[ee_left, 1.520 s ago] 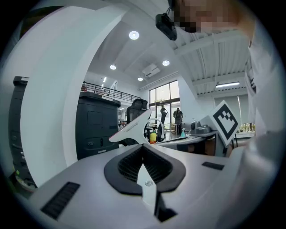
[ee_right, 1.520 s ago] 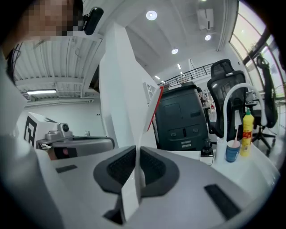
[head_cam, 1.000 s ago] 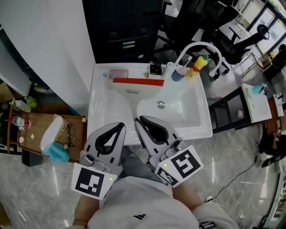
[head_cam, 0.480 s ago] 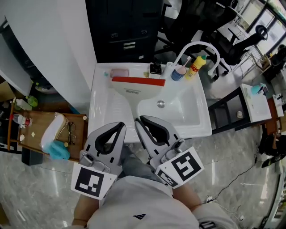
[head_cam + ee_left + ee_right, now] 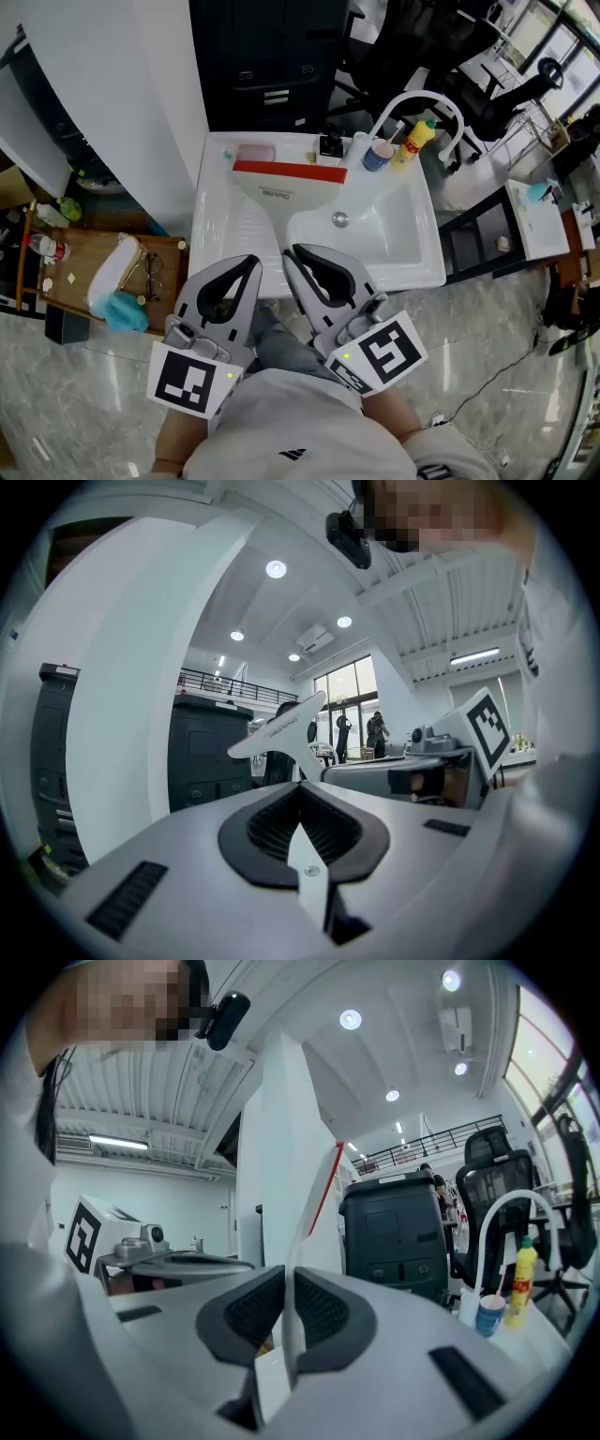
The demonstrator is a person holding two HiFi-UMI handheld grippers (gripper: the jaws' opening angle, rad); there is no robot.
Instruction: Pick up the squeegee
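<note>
Right gripper [image 5: 289, 252] clamped squeegee [image 5: 277, 192] by its handle, blade forward over sink [image 5: 424, 272] at frame centre, apparently for lifting clear; left gripper [image 5: 253, 263] closed, empty, spare.

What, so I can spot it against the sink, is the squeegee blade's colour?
Red; the squeegee blade shows best in the head view.

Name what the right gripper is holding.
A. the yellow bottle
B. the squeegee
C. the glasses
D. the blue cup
B: the right gripper has its fingers pressed on the thin white handle of the squeegee.
</note>
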